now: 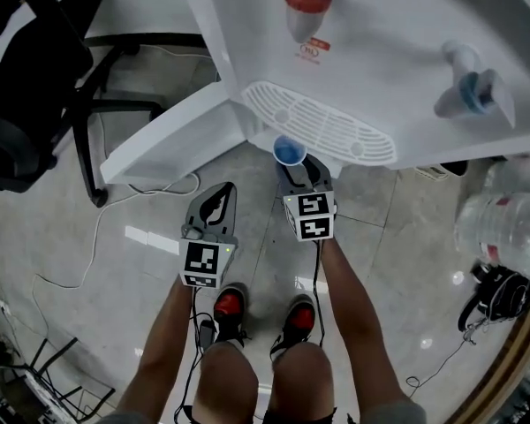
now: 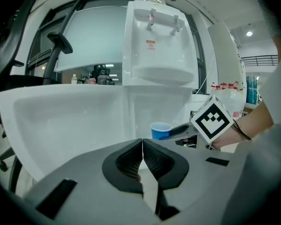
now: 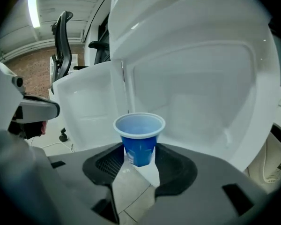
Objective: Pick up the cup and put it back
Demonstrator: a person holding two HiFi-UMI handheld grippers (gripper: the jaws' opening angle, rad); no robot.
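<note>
While the left claw (image 2: 143, 159) sits empty with its jaws together, the right claw (image 3: 139, 157) is clamped on the upright blue cup (image 3: 139, 137), near the head view's centre, just under the white water dispenser's (image 1: 362, 42) drip grille (image 1: 322, 129).
</note>
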